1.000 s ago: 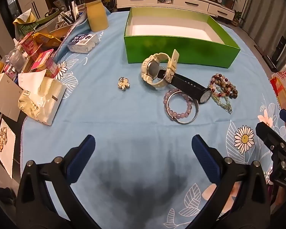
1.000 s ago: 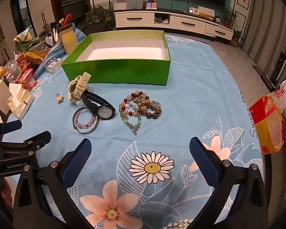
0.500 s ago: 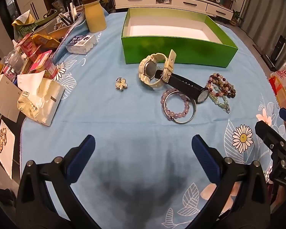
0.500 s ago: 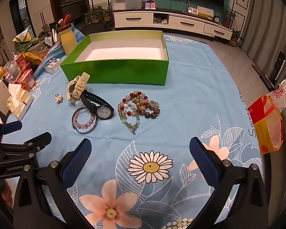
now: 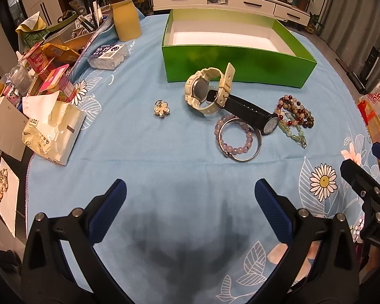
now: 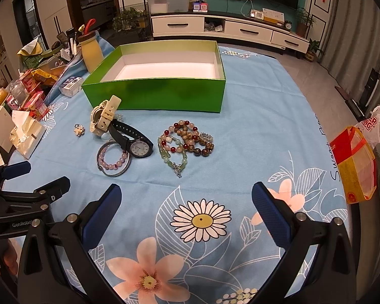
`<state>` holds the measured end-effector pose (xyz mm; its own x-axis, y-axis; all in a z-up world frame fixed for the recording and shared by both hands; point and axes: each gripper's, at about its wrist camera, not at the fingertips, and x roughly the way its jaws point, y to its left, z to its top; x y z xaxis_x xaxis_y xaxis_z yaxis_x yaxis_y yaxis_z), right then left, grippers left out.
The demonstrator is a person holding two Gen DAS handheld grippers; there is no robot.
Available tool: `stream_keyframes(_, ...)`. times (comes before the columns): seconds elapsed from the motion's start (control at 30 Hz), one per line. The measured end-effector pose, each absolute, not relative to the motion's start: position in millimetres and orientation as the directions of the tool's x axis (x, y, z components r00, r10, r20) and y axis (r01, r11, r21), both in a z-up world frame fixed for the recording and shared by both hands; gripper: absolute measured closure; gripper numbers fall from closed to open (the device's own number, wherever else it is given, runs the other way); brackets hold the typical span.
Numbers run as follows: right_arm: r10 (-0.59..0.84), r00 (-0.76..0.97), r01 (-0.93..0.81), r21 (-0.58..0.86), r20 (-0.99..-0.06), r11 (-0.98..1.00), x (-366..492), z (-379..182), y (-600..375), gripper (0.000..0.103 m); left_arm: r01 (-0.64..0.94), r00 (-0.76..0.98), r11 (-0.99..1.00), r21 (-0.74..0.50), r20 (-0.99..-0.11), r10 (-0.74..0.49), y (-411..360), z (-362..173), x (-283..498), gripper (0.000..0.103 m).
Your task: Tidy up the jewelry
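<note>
1. Pulled back a touch since a second ago, so the jewelry sits slightly farther ahead of both tongs.
2. Left tongs [image 5: 190, 210] spread wide, holding nothing, hovering over the blue floral table [image 5: 144, 152].
3. Right tongs [image 6: 186, 206] likewise spread wide and empty, just right of the left pair.
4. Ahead of the left tongs: silver bangle [image 5: 240, 140] ringing a purple bead bracelet [image 5: 234, 136], black watch [image 5: 250, 114] touching it, cream watch [image 5: 206, 92] beyond, flower brooch [image 5: 161, 109] apart to the left.
5. Ahead of the right tongs: tangled bead bracelets [image 6: 186, 141].
6. Farthest out: open green box [image 6: 159, 93], nothing inside.
</note>
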<state>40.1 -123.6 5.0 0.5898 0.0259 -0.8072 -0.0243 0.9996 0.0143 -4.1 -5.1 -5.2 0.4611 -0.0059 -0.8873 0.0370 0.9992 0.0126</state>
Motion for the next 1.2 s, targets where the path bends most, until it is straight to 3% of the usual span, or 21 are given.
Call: stream_keyframes(1.2,0.049,0.597,-0.017,0.049,-0.801,0.999,39.3,3.0,-128.3,0.001,0.036,0.468,0.999,-0.032,-0.883,-0.045,-0.4,-4.8,-4.3,0.002)
